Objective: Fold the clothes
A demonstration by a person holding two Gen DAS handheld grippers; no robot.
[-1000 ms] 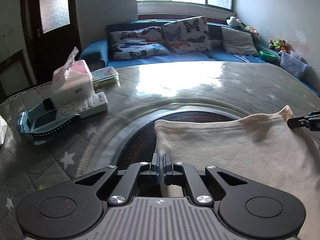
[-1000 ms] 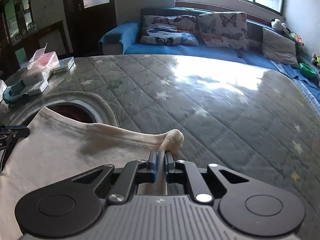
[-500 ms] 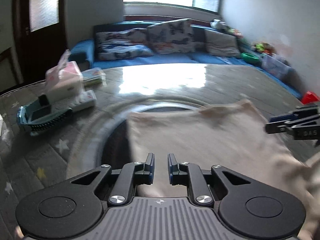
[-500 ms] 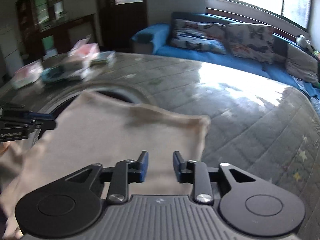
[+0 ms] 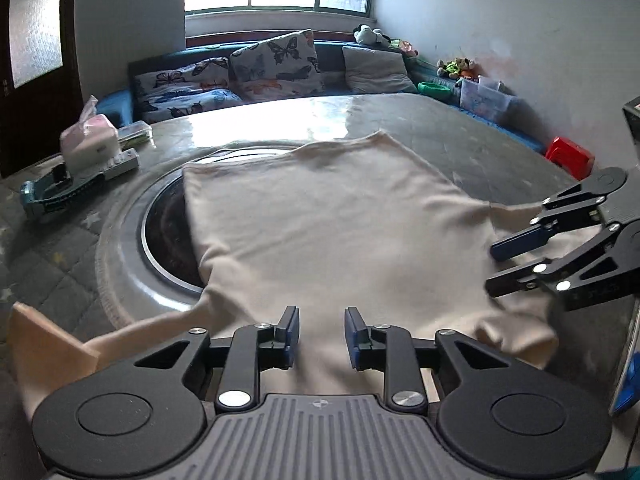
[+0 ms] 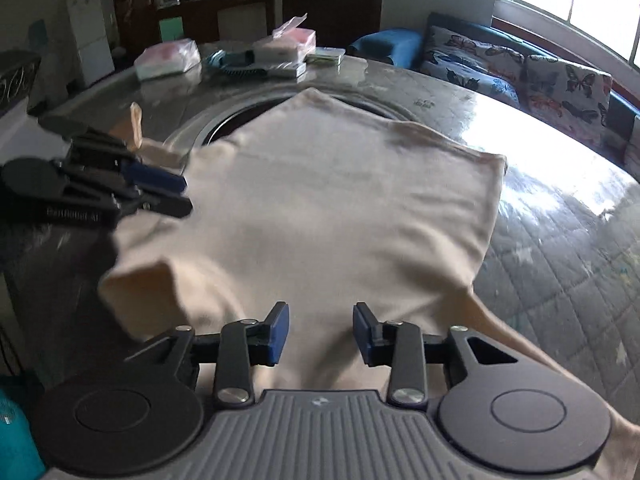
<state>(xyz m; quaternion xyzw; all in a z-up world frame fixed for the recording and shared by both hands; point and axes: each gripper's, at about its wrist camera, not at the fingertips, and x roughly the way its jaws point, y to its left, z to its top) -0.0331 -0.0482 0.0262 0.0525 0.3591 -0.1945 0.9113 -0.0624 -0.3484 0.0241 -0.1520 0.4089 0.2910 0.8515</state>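
A folded cream cotton shirt (image 5: 328,224) lies flat ahead of the left gripper (image 5: 322,334) and the right gripper (image 6: 320,332). Both jaws have just been opening and stand partly apart, gripping nothing.

A cream-coloured cotton shirt (image 5: 328,216) lies spread flat on a grey quilted table cover (image 5: 460,136), partly overlapping a round dark opening with a silver metal rim (image 5: 160,248). The black left gripper with blue pads (image 5: 321,336) hangs over the shirt's near edge; its jaws have just been opening, the pads apart with cloth below them but not pinched. The black right gripper (image 5: 493,267) enters from the right edge, its jaws parted above the shirt's right side. A pink-and-white tissue box (image 5: 89,145) and a white remote control (image 5: 122,162) rest at far left.
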